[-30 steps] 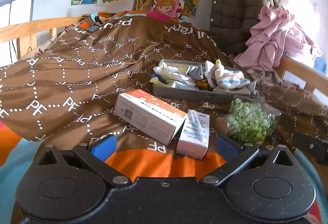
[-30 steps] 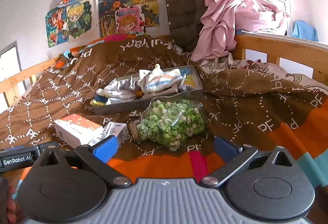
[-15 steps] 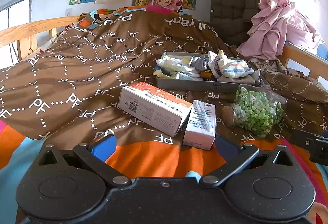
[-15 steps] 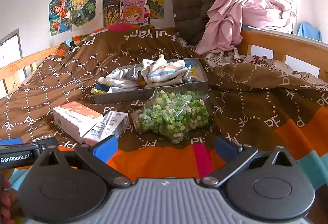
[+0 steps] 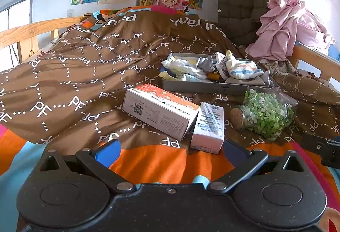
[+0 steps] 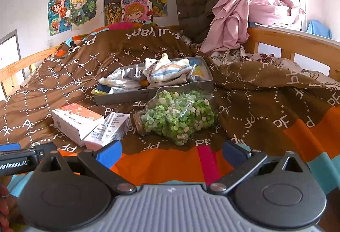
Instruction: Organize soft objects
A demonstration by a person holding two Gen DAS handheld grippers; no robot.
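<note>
Bedroom setting, work surface is a bed under a brown "PF"-print quilt [image 5: 89, 75] with an orange band at the near edge.

Soft objects — a heap of small cloth items, apparently socks or baby garments [image 5: 240, 69] — lie inside the grey tray [image 5: 204, 86] mid-bed. They are crumpled and overlapping, not folded or paired; one striped piece [image 6: 167, 71] sits on top of the pile. Nothing soft seen loose on the quilt near the tray.

In front of the tray, apart from it: a corked glass bottle of green paper stars [image 6: 178, 117] on its side, a white-and-orange carton [image 5: 159, 110], and a smaller white box [image 5: 209, 128] leaning against that carton.

Left gripper [image 5: 170, 150]: jaws apart, empty, hovering at the near edge short of the two boxes. Right gripper [image 6: 172, 151]: jaws apart, empty, facing the bottle.

Judgement: collection into the tray looks done; sorting or tidying within it looks not yet begun — neither gripper touches cloth. Pink clothing [image 6: 250, 11] heaped on the bed rail may or may not belong to the task; cannot tell.
</note>
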